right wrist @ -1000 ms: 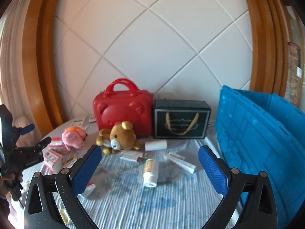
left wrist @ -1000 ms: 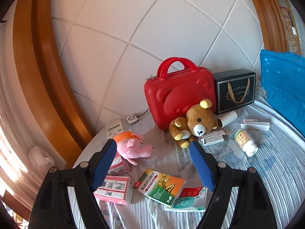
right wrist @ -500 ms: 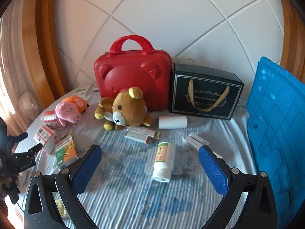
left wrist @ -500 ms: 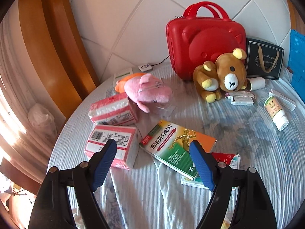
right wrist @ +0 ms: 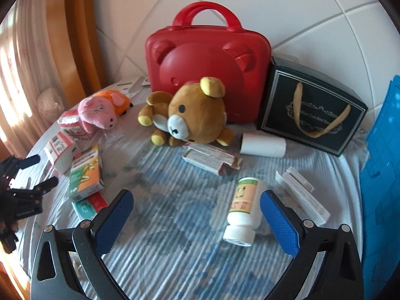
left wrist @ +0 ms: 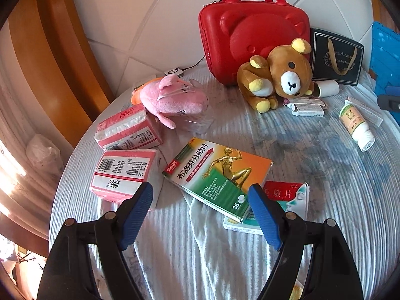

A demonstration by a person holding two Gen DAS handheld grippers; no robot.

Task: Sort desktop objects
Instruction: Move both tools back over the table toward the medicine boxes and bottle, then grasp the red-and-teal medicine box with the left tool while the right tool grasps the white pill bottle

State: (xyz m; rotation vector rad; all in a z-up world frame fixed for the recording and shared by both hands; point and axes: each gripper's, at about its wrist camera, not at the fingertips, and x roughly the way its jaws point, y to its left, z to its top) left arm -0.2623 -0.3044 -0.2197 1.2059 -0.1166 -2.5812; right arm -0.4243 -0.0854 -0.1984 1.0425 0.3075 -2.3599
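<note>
Your left gripper (left wrist: 200,201) hangs wide and empty over the near end of the green-and-orange medicine box (left wrist: 217,175). Your right gripper (right wrist: 196,206) gapes wide too, empty, white pill bottle (right wrist: 243,210) lying between its fingers on the tabletop (right wrist: 175,237).

Both wrist views angled down, close over the table (left wrist: 325,175), sharing the red case (left wrist: 252,32) and bear (right wrist: 195,112)

A lived-in home room, seen over a round table covered with a ribbed blue-and-white cloth (left wrist: 325,200). Behind it are a white padded wall with diagonal seams (right wrist: 287,12), curved glossy wooden trim (left wrist: 50,50) and a sunlit pleated curtain (right wrist: 22,50). Household clutter includes a brown plush bear (right wrist: 190,115) and a red bear-faced carry case (right wrist: 207,57).
</note>
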